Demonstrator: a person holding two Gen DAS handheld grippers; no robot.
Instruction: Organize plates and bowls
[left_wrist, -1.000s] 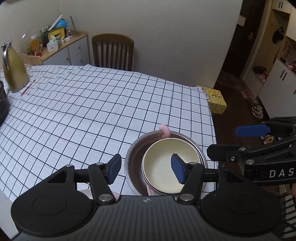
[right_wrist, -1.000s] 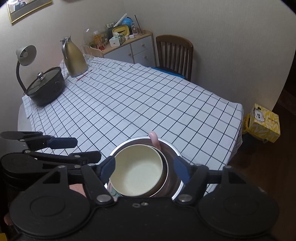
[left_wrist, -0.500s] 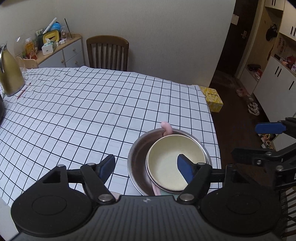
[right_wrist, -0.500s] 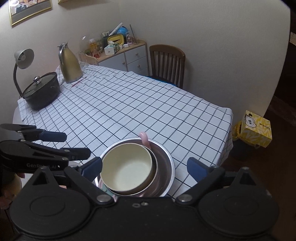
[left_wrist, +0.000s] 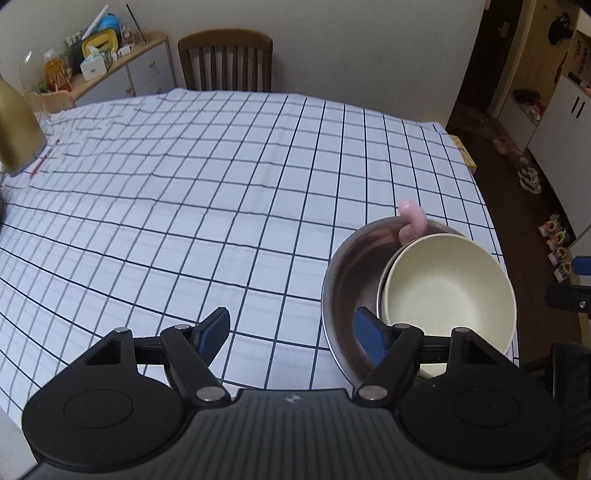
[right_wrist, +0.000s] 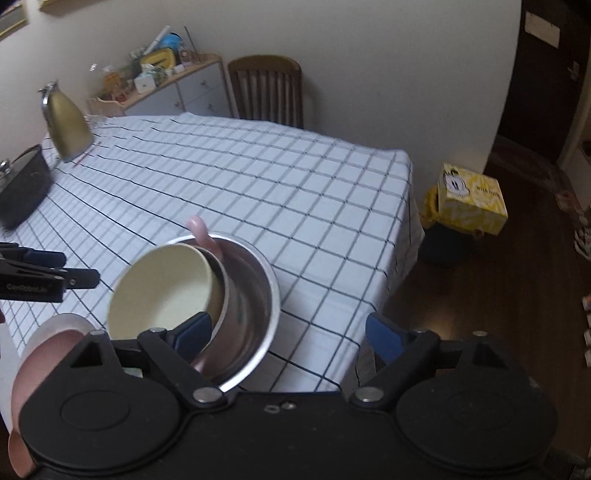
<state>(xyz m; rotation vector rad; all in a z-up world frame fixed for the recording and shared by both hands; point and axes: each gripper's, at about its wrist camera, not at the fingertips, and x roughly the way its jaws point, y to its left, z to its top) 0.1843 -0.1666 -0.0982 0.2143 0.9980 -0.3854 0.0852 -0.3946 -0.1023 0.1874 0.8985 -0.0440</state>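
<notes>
A steel bowl (left_wrist: 343, 288) (right_wrist: 255, 306) sits at the near right corner of the checked table, with a cream bowl (left_wrist: 447, 295) (right_wrist: 162, 291) leaning inside it. A pink spoon handle (left_wrist: 412, 218) (right_wrist: 201, 232) sticks up over the far rim. My left gripper (left_wrist: 291, 332) is open, its right pad inside the steel bowl and the bowl's left rim between the jaws, untouched. My right gripper (right_wrist: 288, 334) has its jaws closing; its left pad is inside the bowl and the right rim lies between the pads, not pressed.
Pink dishes (right_wrist: 55, 339) lie at the table's near edge, left of the bowls. A gold kettle (right_wrist: 68, 122) and a black pot (right_wrist: 22, 188) stand at the far left. A wooden chair (left_wrist: 225, 59) is behind the table, and a yellow box (right_wrist: 472, 199) is on the floor.
Both grippers have sunk closer to the bowls and their jaws stand wider. The left gripper shifted left and the right one right, so each now straddles one rim of the steel bowl.
</notes>
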